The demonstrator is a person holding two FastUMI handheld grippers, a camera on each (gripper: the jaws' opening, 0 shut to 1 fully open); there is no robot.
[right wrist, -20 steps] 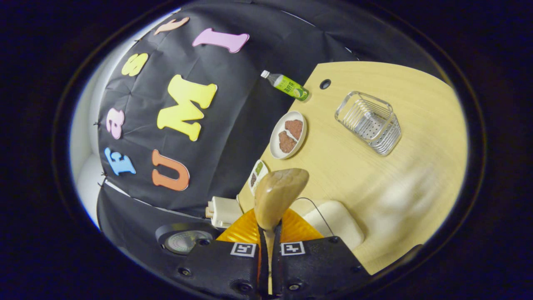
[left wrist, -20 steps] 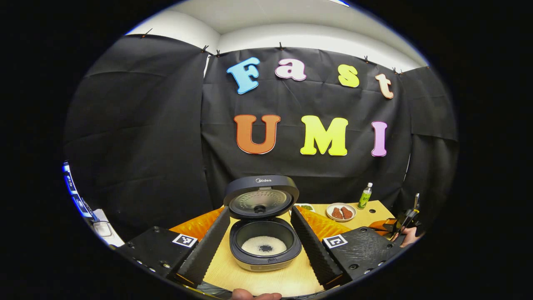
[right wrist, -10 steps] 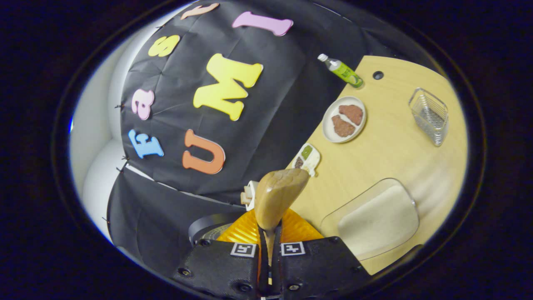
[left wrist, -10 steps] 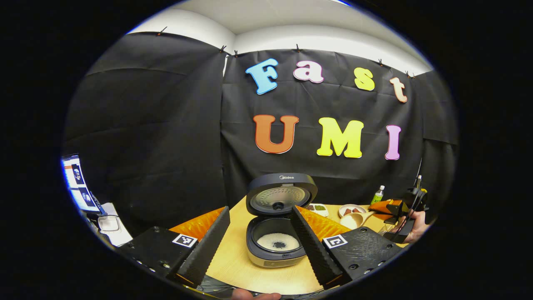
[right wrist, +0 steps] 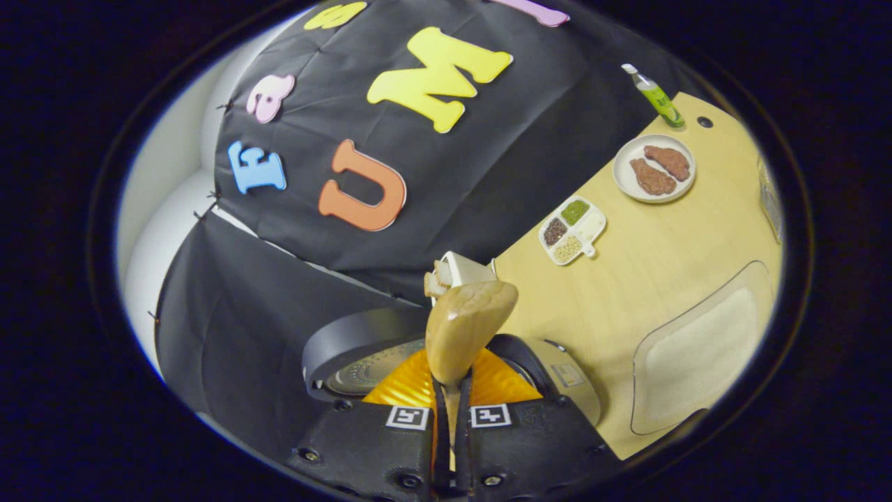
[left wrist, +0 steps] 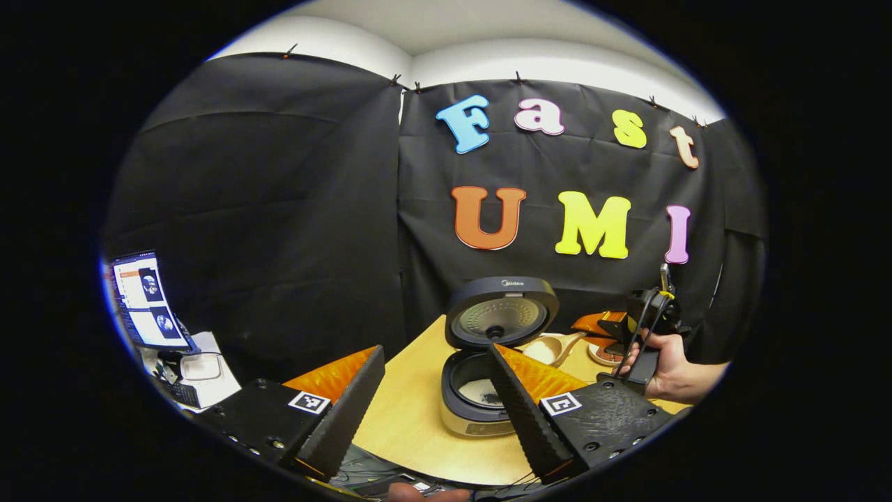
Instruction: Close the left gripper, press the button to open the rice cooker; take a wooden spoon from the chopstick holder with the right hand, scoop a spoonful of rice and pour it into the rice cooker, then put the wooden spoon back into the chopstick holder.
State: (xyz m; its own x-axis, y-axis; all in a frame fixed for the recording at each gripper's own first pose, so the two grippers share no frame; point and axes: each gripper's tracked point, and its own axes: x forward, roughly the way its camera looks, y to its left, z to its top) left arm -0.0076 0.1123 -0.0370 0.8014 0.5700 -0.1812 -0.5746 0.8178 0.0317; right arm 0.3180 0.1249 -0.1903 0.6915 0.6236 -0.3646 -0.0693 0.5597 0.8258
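The rice cooker (left wrist: pixel 481 397) stands open on the wooden table, its lid (left wrist: pixel 502 312) upright and white rice in the pot. My left gripper (left wrist: pixel 432 411) is open in front of it, its fingers apart with nothing between them. Farther right a hand (left wrist: pixel 672 373) holds my right gripper (left wrist: pixel 613 328), which carries the wooden spoon (left wrist: pixel 547 348), rice in its bowl, beside the cooker's right rim. In the right gripper view my right gripper (right wrist: pixel 451 390) is shut on the wooden spoon (right wrist: pixel 467 324), which hangs in front of the rice cooker (right wrist: pixel 557 369) and hides the pot. The chopstick holder (right wrist: pixel 770 199) shows at the right edge.
A clear tray of rice (right wrist: pixel 704 348) lies right of the cooker. Behind it are a compartment dish (right wrist: pixel 571 229), a plate of meat (right wrist: pixel 654 169), a green bottle (right wrist: pixel 655 94) and a white box (right wrist: pixel 453 272). A screen (left wrist: pixel 143 300) stands off the table's left.
My right gripper has carried the spoon leftward from over the rice tray to the cooker. My left gripper has drawn back and swung left, so the cooker sits farther right in its view.
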